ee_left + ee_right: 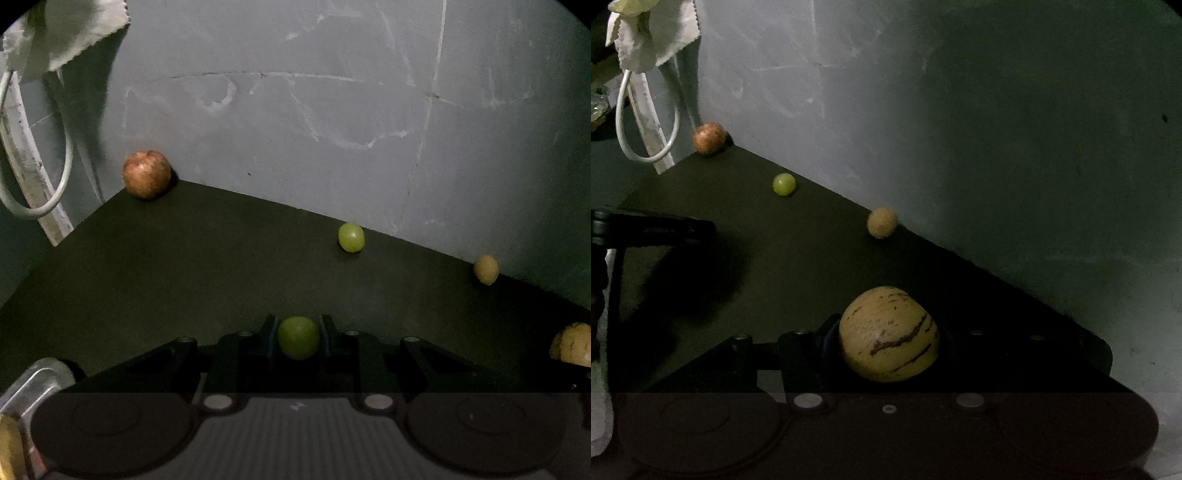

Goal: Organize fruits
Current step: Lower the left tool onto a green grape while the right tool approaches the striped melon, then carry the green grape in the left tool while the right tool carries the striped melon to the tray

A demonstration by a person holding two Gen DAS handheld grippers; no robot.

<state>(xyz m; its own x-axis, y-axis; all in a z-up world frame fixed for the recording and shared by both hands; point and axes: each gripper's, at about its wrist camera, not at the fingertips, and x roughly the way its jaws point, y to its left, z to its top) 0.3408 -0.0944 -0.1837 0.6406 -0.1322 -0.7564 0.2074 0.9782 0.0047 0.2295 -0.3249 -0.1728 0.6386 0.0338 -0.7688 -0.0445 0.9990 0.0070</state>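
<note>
left gripper (298, 338): clamped on green grape (298, 336), low over dark table (184, 266)
right gripper (886, 336): gripping striped yellow fruit (888, 334), likely to sort
loose fruit: apple (146, 173), second grape (351, 237), small yellow fruit (486, 269) along table's back edge

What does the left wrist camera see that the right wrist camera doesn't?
Only the left wrist view shows the left gripper with its jaws shut on a green grape, and a silver metal piece at the bottom left.

Only the right wrist view shows the right gripper with its jaws around the whole yellow striped fruit, which the left view catches only at its edge.

Both show the red apple, the loose green grape, the small tan fruit, the dark table and the grey wall.
</note>
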